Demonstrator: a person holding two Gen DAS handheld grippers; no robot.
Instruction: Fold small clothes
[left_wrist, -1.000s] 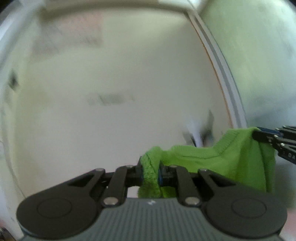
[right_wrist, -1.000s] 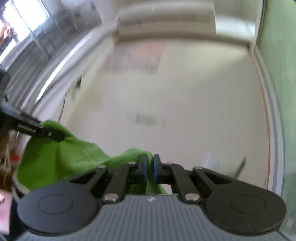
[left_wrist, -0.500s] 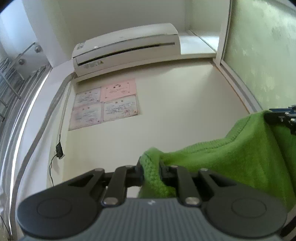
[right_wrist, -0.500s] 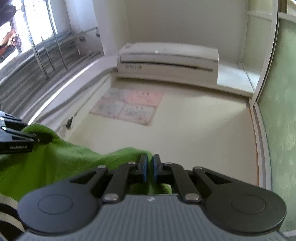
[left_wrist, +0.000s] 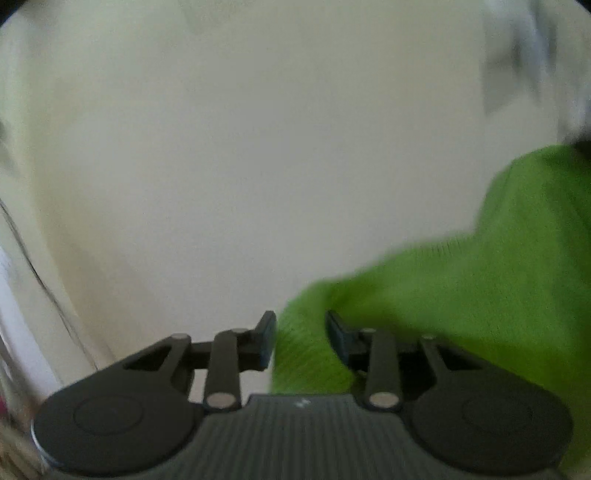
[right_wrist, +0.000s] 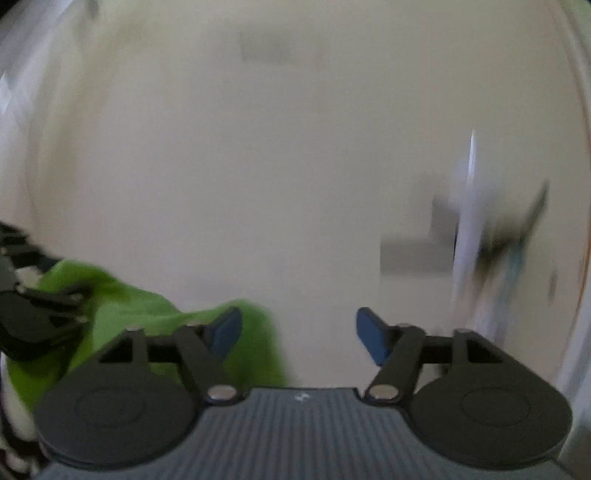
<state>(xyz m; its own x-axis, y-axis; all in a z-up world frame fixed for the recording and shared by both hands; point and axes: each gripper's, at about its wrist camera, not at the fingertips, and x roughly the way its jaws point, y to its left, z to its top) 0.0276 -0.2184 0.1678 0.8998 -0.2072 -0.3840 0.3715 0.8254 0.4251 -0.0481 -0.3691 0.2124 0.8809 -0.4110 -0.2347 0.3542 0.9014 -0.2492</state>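
Note:
A bright green knitted garment (left_wrist: 461, 295) hangs in the air before a cream wall. In the left wrist view my left gripper (left_wrist: 301, 338) has its jaws parted, with a bunch of the green cloth lying loosely between them. In the right wrist view my right gripper (right_wrist: 299, 334) is wide open; the green garment (right_wrist: 147, 325) slips off past its left finger (right_wrist: 225, 332), and nothing sits between the pads. The left gripper (right_wrist: 33, 306) shows as a dark blur at the left edge. Both views are motion-blurred.
A cream wall (left_wrist: 258, 147) fills both views. A blurred white and dark shape (right_wrist: 480, 229) stands at the right of the right wrist view. A thin cable (left_wrist: 40, 284) runs down the left of the left wrist view.
Both grippers have opened: the right one let go of the green garment fully, the left one loosened around it. Both cameras swung away from the air conditioner, now blurred.

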